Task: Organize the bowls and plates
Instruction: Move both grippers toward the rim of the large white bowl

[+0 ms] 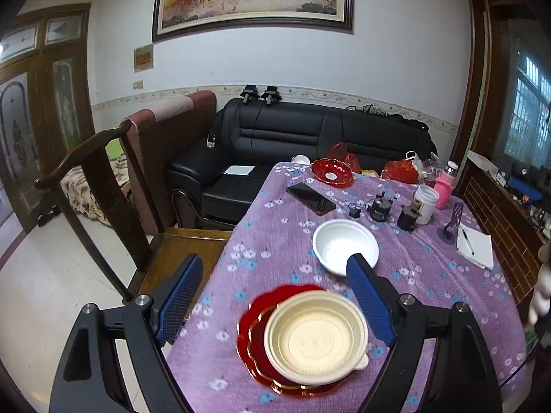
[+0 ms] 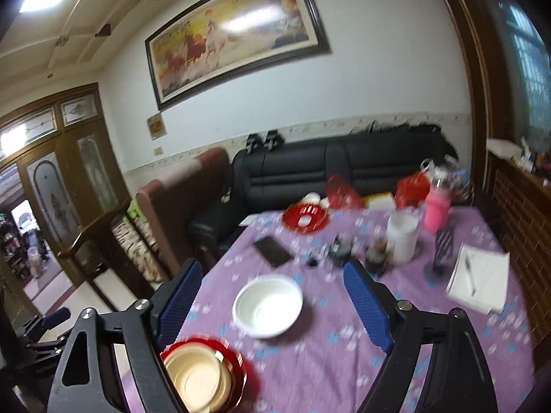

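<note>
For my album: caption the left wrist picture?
Open left gripper above a cream bowl stacked on a red plate.

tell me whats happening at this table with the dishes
A person holds a gripper in each hand above a table with a purple flowered cloth. Both the left gripper and the right gripper are open and empty. A cream bowl sits on a red plate; a white bowl and another red dish stand apart.
</note>
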Demonstrator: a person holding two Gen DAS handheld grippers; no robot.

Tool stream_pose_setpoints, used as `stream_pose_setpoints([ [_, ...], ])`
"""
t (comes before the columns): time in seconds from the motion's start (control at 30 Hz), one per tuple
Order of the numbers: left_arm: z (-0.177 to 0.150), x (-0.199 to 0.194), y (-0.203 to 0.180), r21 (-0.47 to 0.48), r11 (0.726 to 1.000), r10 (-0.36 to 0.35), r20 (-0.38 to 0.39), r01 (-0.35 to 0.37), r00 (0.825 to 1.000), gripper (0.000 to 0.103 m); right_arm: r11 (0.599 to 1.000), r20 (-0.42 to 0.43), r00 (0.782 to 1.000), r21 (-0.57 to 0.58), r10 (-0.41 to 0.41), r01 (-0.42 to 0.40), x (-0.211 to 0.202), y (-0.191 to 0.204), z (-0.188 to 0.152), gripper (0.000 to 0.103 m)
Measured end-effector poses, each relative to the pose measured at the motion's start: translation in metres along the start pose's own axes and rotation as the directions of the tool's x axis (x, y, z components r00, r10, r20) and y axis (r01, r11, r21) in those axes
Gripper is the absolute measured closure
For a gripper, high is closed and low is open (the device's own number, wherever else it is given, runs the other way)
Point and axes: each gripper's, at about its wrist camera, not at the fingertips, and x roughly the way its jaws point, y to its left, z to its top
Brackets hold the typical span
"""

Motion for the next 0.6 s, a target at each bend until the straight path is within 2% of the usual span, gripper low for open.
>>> stream_pose_setpoints([
  [0.17, 0.047, 0.025, 0.019, -0.026, 0.999, 0.026, 0.006, -0.026, 1.000, 0.017, 0.999, -0.016, 0.999, 0.009, -0.039, 0.039, 0.027, 0.000, 0.046, 0.013],
  [0.27, 0.062, 0.054, 0.022, -0.023, 0.999, 0.042, -0.011, -0.042, 0.999, 0.017, 0.999, -0.060, 0.997, 0.022, -0.043, 0.044, 0.058, -0.004, 0.046, 0.012],
  [0.4, 0.060, 0.124, 0.029, -0.103, 0.995, -0.027, -0.139, 0.012, 0.990, 0.017, 0.997, -0.173, 0.985, 0.069, -0.011, 0.023, 0.120, -0.019, 0.011, 0.012],
  [0.47, 0.051, 0.165, 0.029, -0.142, 0.989, -0.069, -0.214, 0.039, 0.974, 0.017, 0.995, -0.250, 0.968, 0.093, -0.002, 0.026, 0.154, -0.027, -0.017, 0.012],
  [0.6, 0.034, 0.231, 0.019, -0.177, 0.983, -0.104, -0.318, 0.048, 0.942, 0.017, 0.990, -0.373, 0.928, 0.140, 0.027, 0.028, 0.213, -0.042, -0.070, 0.012],
])
